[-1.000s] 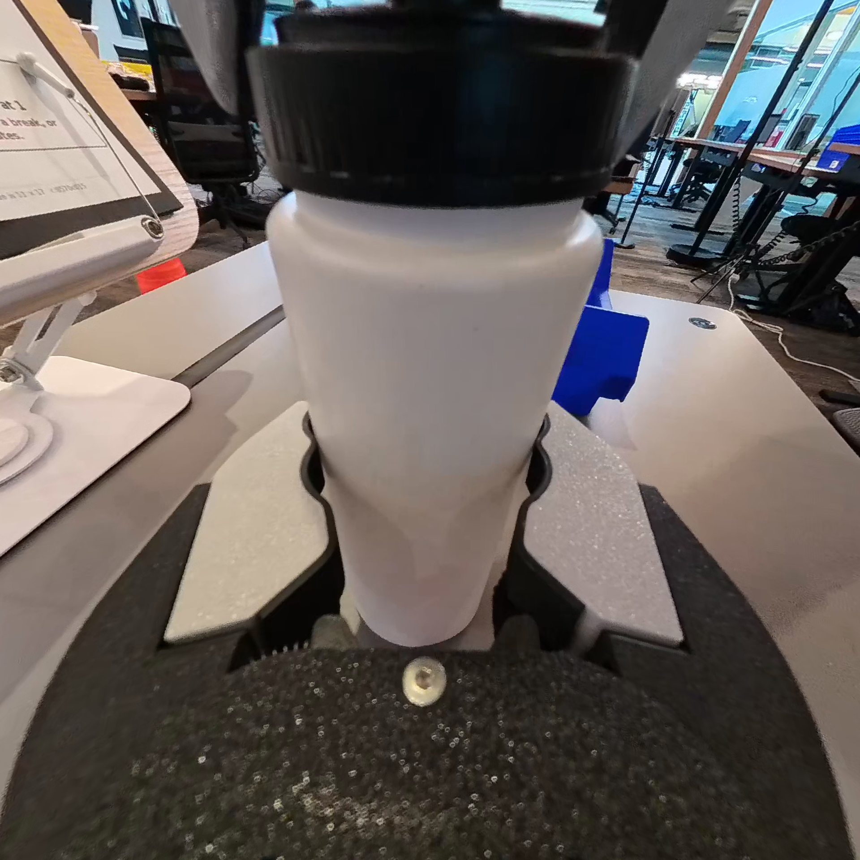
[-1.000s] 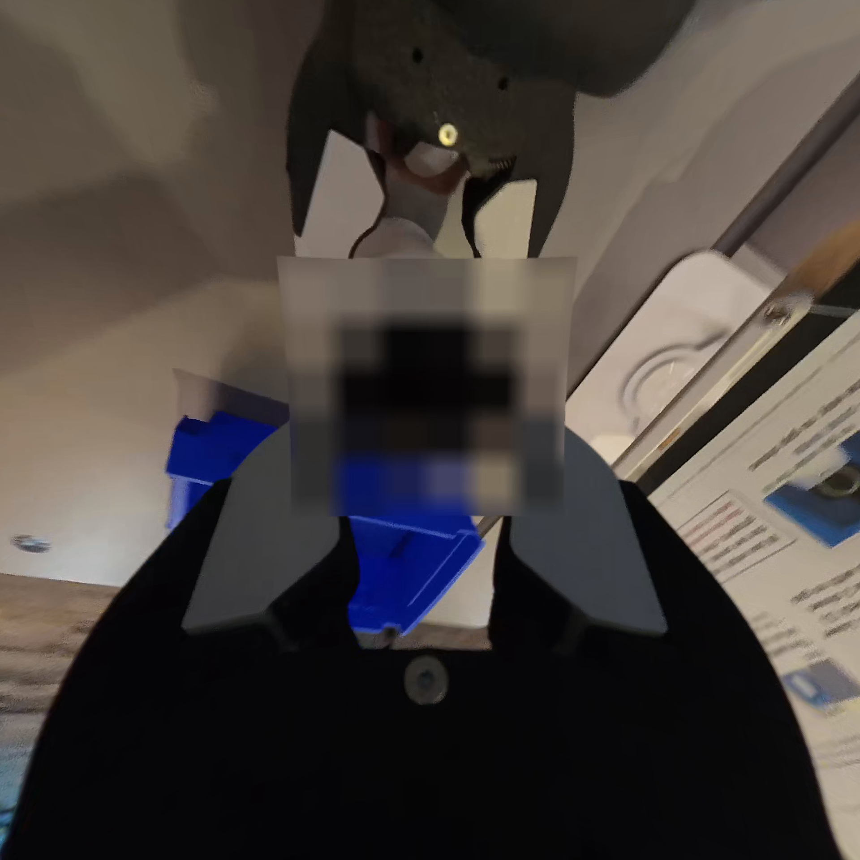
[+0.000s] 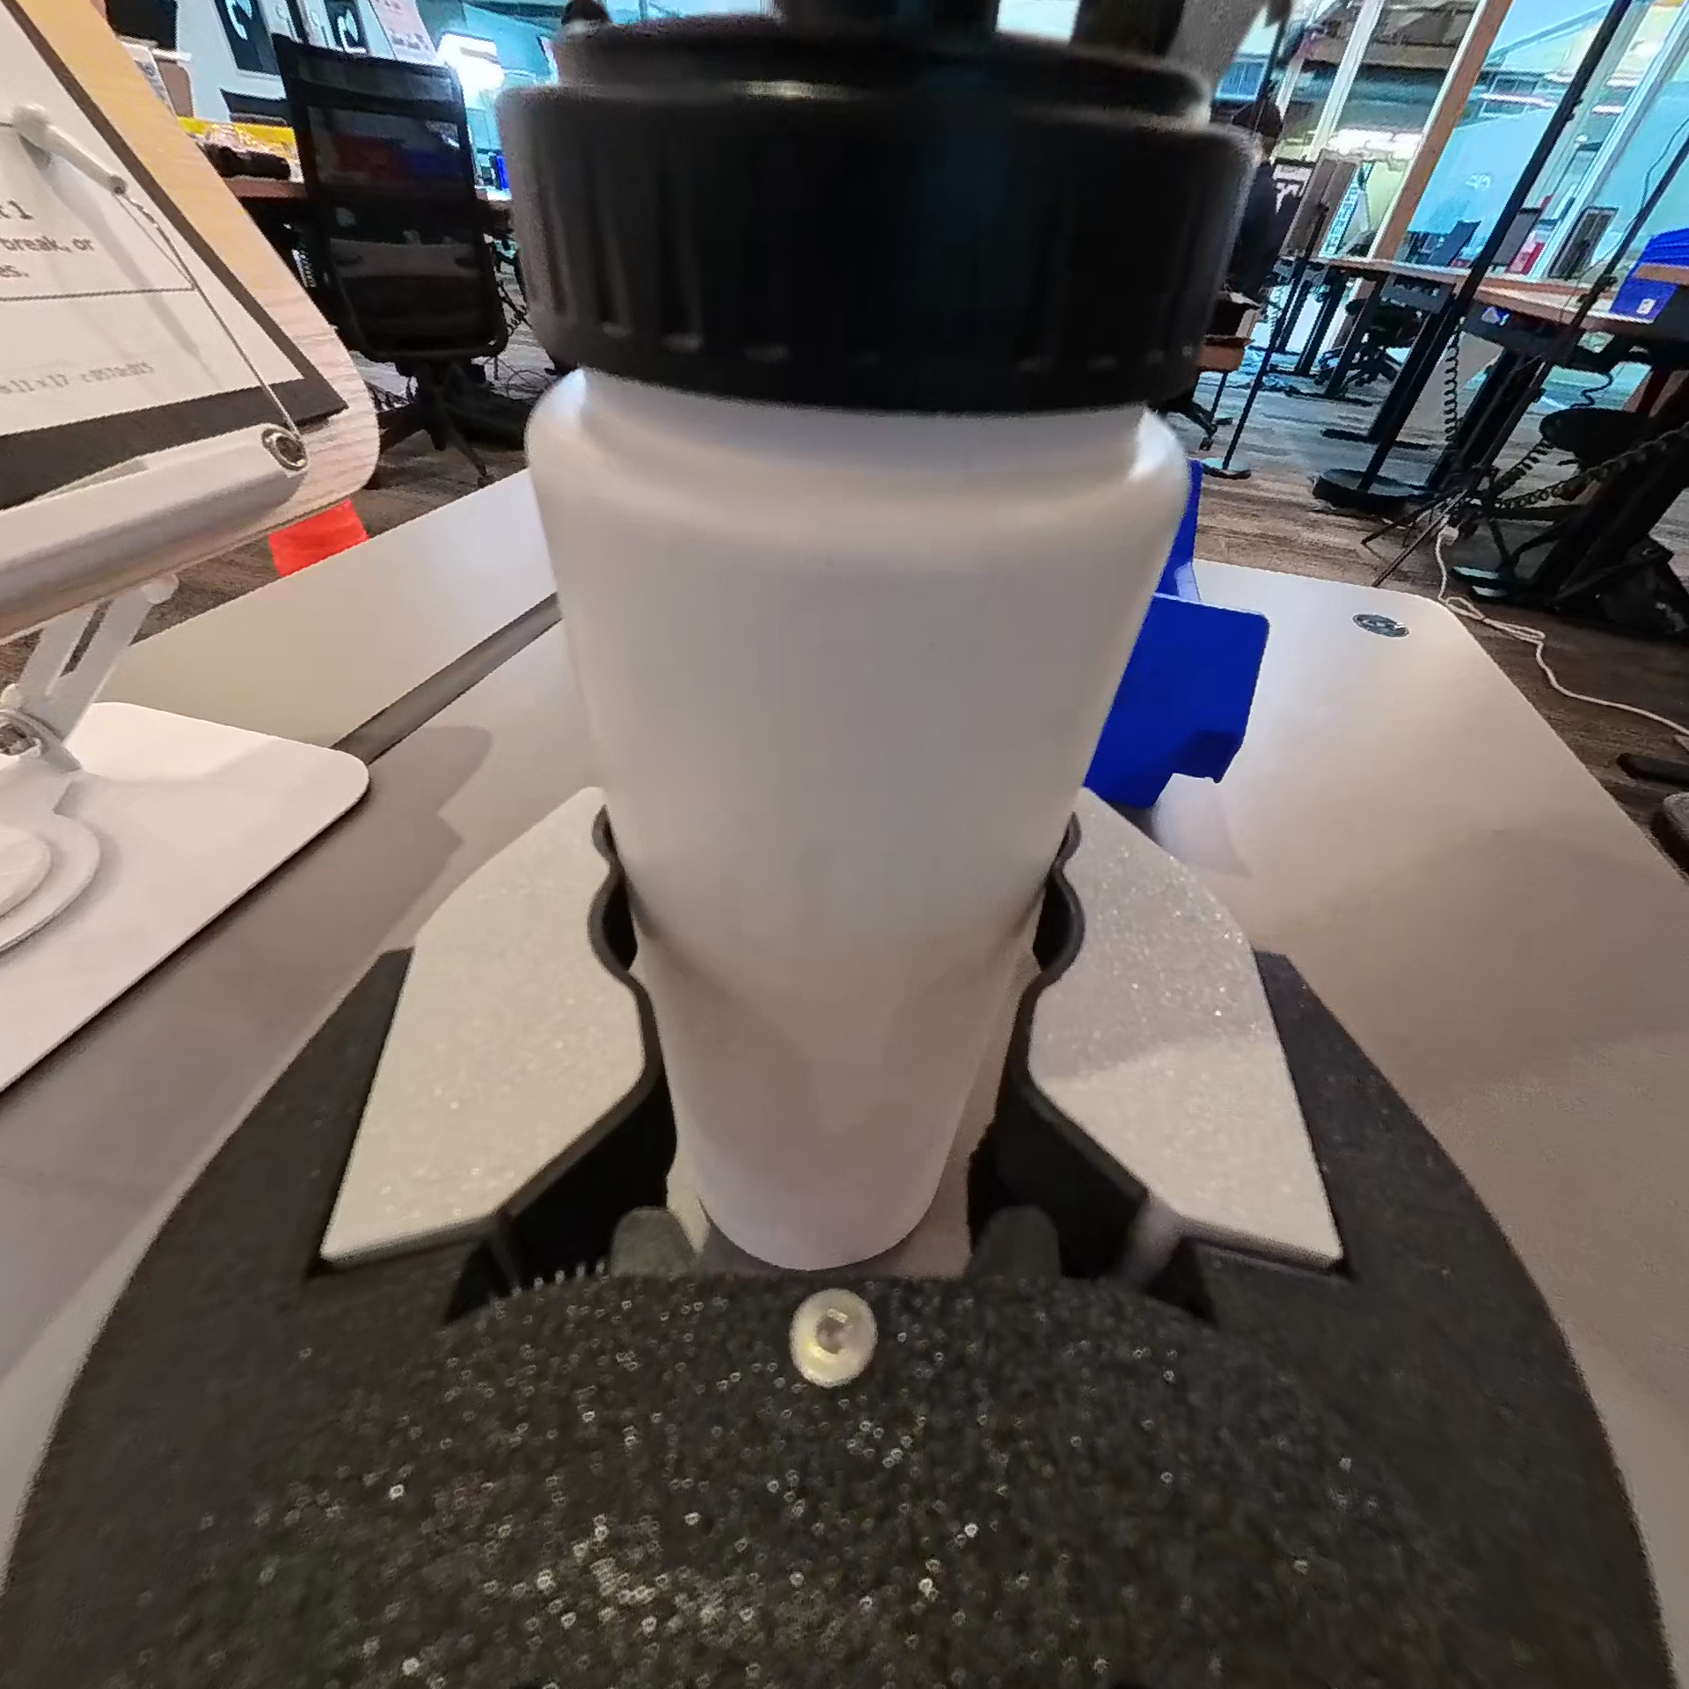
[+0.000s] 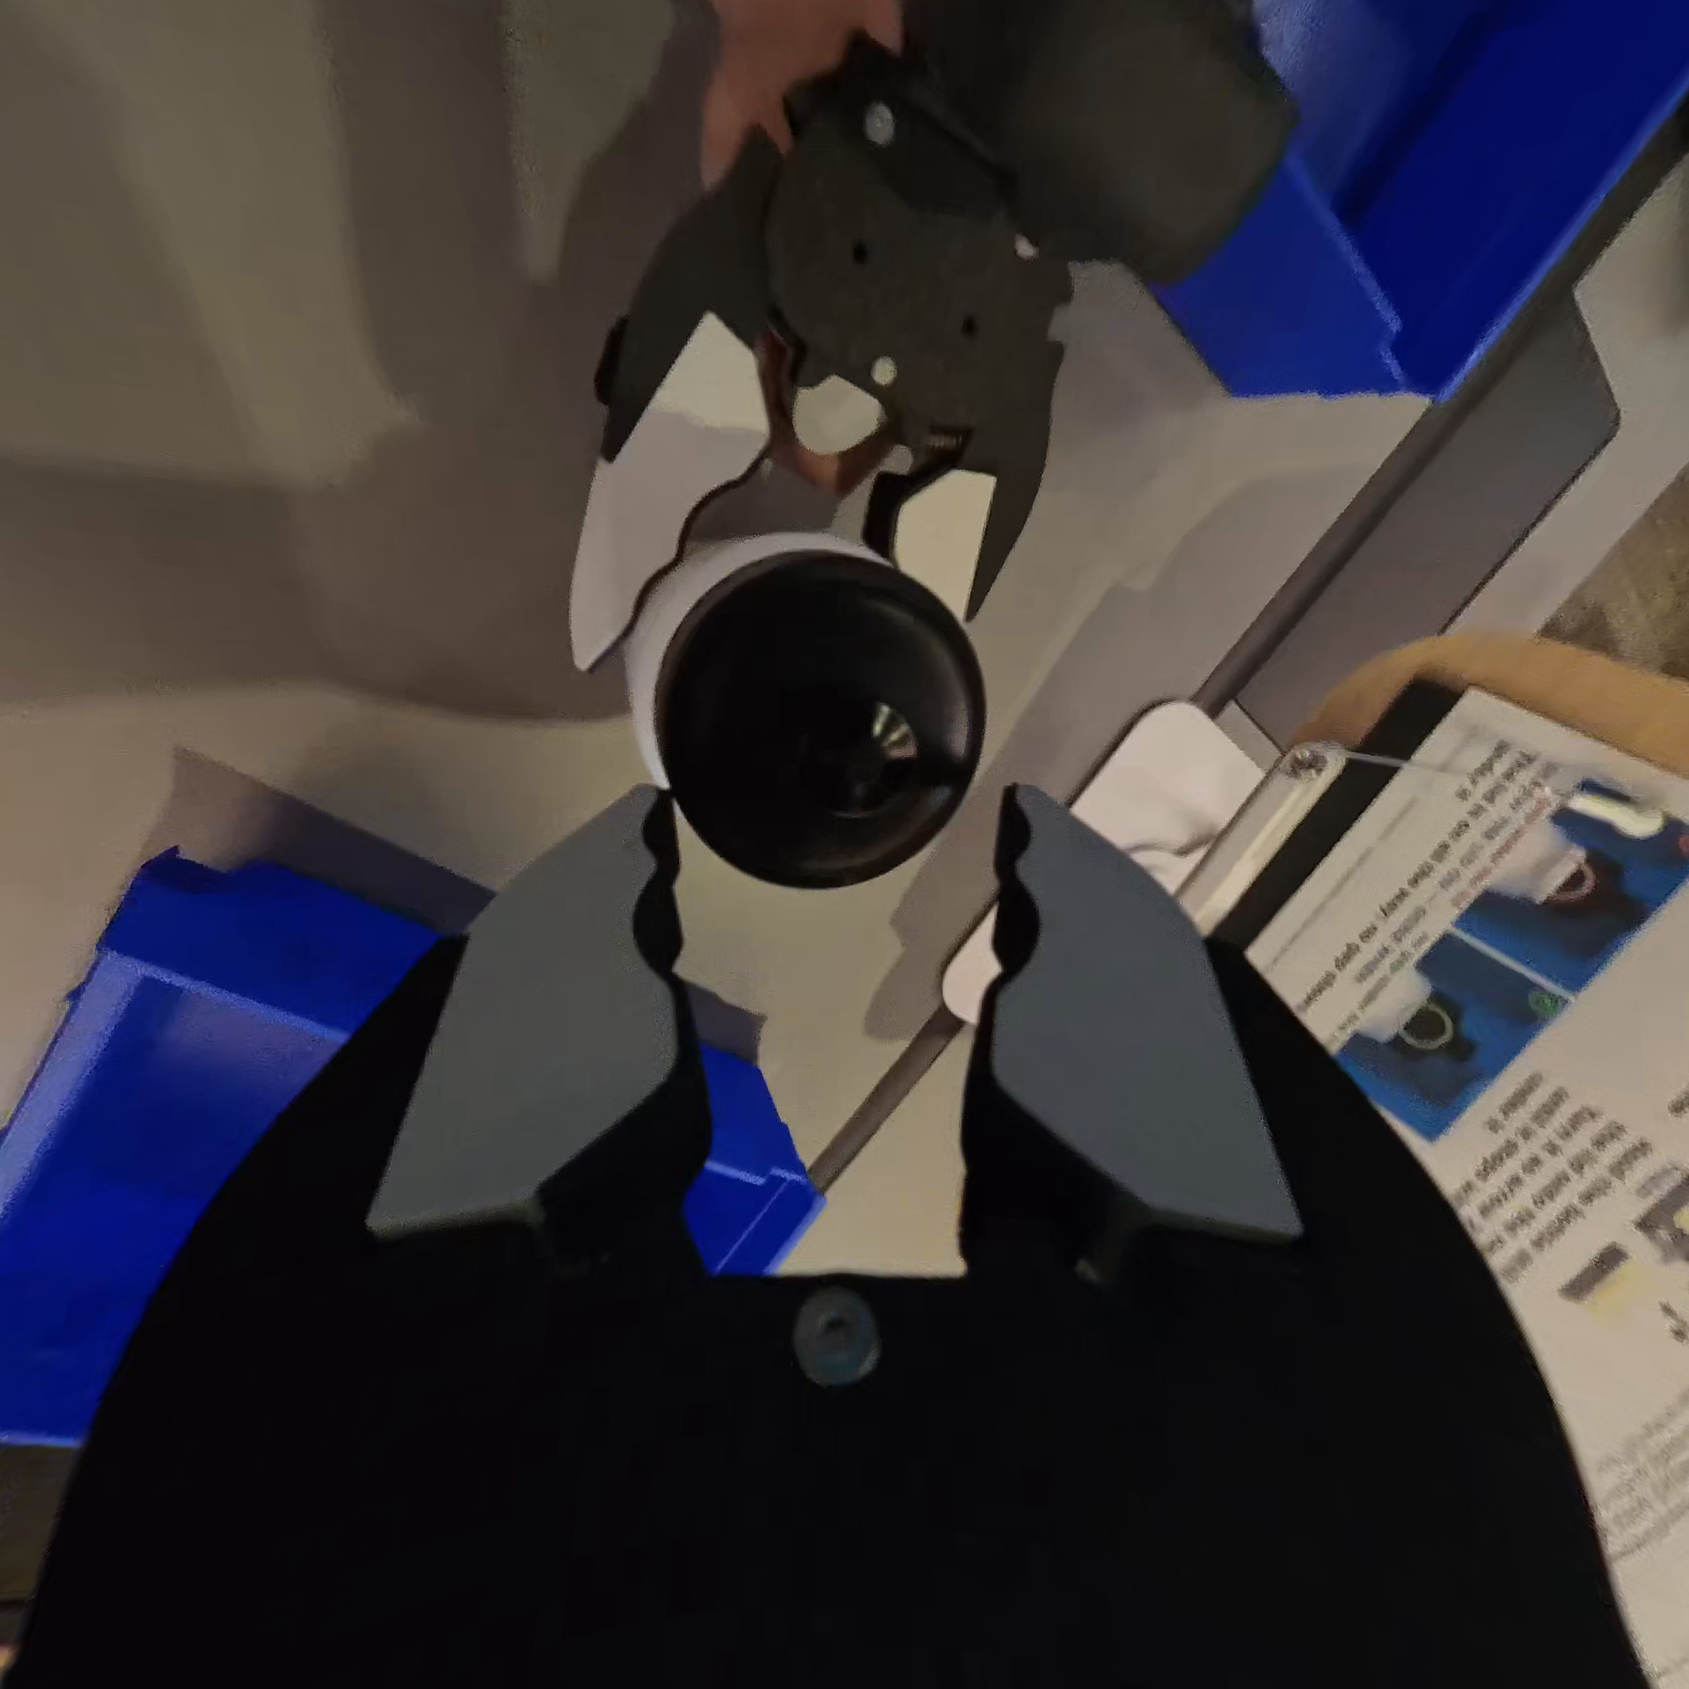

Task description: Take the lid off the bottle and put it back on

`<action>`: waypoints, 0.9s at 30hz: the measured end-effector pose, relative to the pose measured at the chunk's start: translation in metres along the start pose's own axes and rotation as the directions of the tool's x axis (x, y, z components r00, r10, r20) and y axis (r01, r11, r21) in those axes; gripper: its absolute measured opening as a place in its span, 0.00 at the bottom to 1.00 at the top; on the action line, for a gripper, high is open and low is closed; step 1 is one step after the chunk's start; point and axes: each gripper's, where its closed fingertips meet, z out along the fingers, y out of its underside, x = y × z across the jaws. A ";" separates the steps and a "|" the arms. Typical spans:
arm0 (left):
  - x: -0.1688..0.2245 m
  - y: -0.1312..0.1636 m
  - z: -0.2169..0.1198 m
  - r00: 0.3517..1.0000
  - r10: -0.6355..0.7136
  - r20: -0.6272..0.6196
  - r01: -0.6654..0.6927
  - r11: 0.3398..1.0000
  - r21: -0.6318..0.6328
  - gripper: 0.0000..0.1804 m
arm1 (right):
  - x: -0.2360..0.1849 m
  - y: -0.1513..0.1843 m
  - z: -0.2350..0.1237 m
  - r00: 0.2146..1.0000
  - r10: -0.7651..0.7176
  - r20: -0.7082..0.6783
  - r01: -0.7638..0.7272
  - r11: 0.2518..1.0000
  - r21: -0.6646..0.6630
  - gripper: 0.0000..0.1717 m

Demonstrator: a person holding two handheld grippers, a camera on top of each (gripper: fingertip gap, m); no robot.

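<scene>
My left gripper (image 3: 836,823) is shut on a white bottle (image 3: 850,685), its pads pressed on the bottle's lower body and holding it upright over the table. A black ribbed lid (image 3: 868,228) sits on the bottle's neck. In the right wrist view I look down on the lid (image 4: 823,722), with a sliver of the bottle (image 4: 653,640) and the left gripper's fingers (image 4: 621,539) beyond it. My right gripper (image 4: 833,804) is open above the lid. Its left fingertip lies close to the lid's rim and there is a clear gap on the right side.
A blue bin (image 3: 1179,695) stands behind the bottle on the pale table (image 3: 1417,868); it also shows in the right wrist view (image 4: 183,1051), with a second blue bin (image 4: 1462,183). A tilted stand with an instruction sheet (image 3: 137,320) and white base (image 3: 183,804) stands at left.
My right gripper, which flanked the lid a second ago, has drawn back from it and turned; the lid stays on the bottle. My left gripper keeps its hold.
</scene>
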 end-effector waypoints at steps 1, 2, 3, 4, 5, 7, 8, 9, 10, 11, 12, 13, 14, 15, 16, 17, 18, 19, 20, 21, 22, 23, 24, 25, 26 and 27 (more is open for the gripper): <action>0.000 0.000 0.000 1.000 -0.001 -0.004 0.001 1.000 0.001 0.48 | -0.002 -0.001 0.001 0.999 0.004 0.034 -0.004 1.000 0.004 0.36; 0.000 0.000 0.000 1.000 0.000 -0.006 0.000 1.000 0.001 0.48 | -0.005 -0.002 0.002 0.997 0.018 0.074 -0.018 1.000 0.001 0.37; 0.000 0.000 0.000 1.000 0.000 -0.008 0.000 1.000 0.000 0.48 | -0.006 -0.003 0.003 0.995 0.019 0.101 -0.019 1.000 -0.001 0.37; 0.000 0.000 0.000 1.000 -0.003 -0.009 0.003 1.000 -0.001 0.48 | -0.004 -0.003 0.003 0.994 0.006 0.107 -0.005 1.000 -0.009 0.37; 0.000 0.000 0.000 1.000 -0.004 -0.012 0.004 1.000 0.000 0.48 | -0.001 -0.003 0.004 0.995 -0.006 0.103 0.008 1.000 -0.016 0.40; 0.000 0.000 0.000 1.000 0.002 -0.013 -0.002 1.000 -0.002 0.48 | 0.000 -0.005 0.006 0.991 -0.014 0.133 0.017 1.000 -0.019 0.41; 0.001 0.001 0.000 1.000 0.006 -0.013 -0.006 1.000 -0.006 0.48 | -0.002 -0.005 0.008 0.988 -0.019 0.156 0.023 0.999 -0.025 0.42; 0.001 0.001 0.000 1.000 0.011 -0.012 -0.012 1.000 -0.011 0.48 | -0.005 -0.006 0.010 0.983 -0.022 0.181 0.029 0.999 -0.035 0.41; 0.002 0.001 0.001 1.000 0.017 -0.009 -0.017 1.000 -0.014 0.48 | -0.007 -0.006 0.012 0.980 -0.019 0.199 0.029 0.998 -0.049 0.41; 0.002 0.001 0.001 1.000 0.017 -0.006 -0.017 1.000 -0.015 0.48 | -0.008 -0.005 0.012 0.977 -0.011 0.212 0.024 0.998 -0.062 0.42; 0.001 0.001 0.000 1.000 0.012 -0.003 -0.012 1.000 -0.016 0.48 | -0.007 -0.005 0.012 0.976 0.010 0.217 0.007 0.997 -0.076 0.41; 0.001 0.001 0.000 1.000 0.007 -0.001 -0.007 1.000 -0.014 0.48 | -0.007 -0.005 0.012 0.974 0.045 0.222 -0.025 0.995 -0.092 0.41; 0.000 0.001 0.000 1.000 0.004 0.000 -0.004 1.000 -0.012 0.48 | -0.006 -0.005 0.012 0.971 0.085 0.224 -0.063 0.992 -0.107 0.41; 0.000 0.001 0.000 1.000 0.001 0.002 -0.001 1.000 -0.011 0.48 | -0.006 -0.004 0.012 0.966 0.131 0.222 -0.104 0.986 -0.130 0.41; -0.001 0.001 0.000 1.000 -0.001 0.003 0.001 1.000 -0.011 0.48 | -0.006 -0.003 0.012 0.958 0.187 0.217 -0.153 0.974 -0.165 0.41; -0.001 0.001 0.000 1.000 -0.002 0.004 0.002 1.000 -0.011 0.48 | -0.006 -0.003 0.011 0.947 0.245 0.207 -0.201 0.957 -0.210 0.41; -0.001 0.001 0.000 1.000 -0.004 0.004 0.004 1.000 -0.010 0.48 | -0.006 -0.002 0.011 0.932 0.310 0.190 -0.256 0.930 -0.263 0.41; -0.001 0.001 0.000 1.000 -0.006 0.005 0.006 1.000 -0.009 0.48 | -0.007 -0.002 0.010 0.904 0.393 0.166 -0.325 0.888 -0.326 0.41; -0.001 0.001 0.000 1.000 -0.006 0.005 0.006 1.000 -0.008 0.48 | -0.008 -0.002 0.010 0.862 0.488 0.135 -0.405 0.825 -0.393 0.41; -0.001 0.001 -0.001 1.000 -0.003 0.006 0.003 1.000 -0.009 0.48 | -0.010 -0.002 0.009 0.811 0.578 0.091 -0.485 0.751 -0.448 0.41; 0.000 0.001 -0.001 1.000 0.003 0.007 -0.003 1.000 -0.011 0.48 | -0.012 -0.003 0.008 0.750 0.660 0.042 -0.561 0.669 -0.488 0.41; 0.000 0.001 0.000 1.000 0.009 0.010 -0.009 1.000 -0.015 0.48 | -0.014 -0.004 0.008 0.673 0.740 -0.009 -0.637 0.573 -0.516 0.41; 0.000 0.001 -0.001 1.000 0.011 0.012 -0.010 1.000 -0.018 0.48 | -0.016 -0.005 0.007 0.581 0.812 -0.060 -0.712 0.471 -0.522 0.41; 0.000 0.001 -0.001 1.000 0.009 0.013 -0.009 1.000 -0.019 0.48 | -0.017 -0.007 0.008 0.476 0.874 -0.102 -0.779 0.365 -0.509 0.41; 0.000 0.001 -0.001 1.000 0.006 0.013 -0.006 1.000 -0.017 0.48 | -0.016 -0.008 0.008 0.399 0.908 -0.128 -0.821 0.292 -0.490 0.41; 0.000 0.001 0.000 1.000 0.006 0.014 -0.006 1.000 -0.015 0.48 | -0.017 -0.008 0.008 0.337 0.930 -0.144 -0.845 0.232 -0.483 0.41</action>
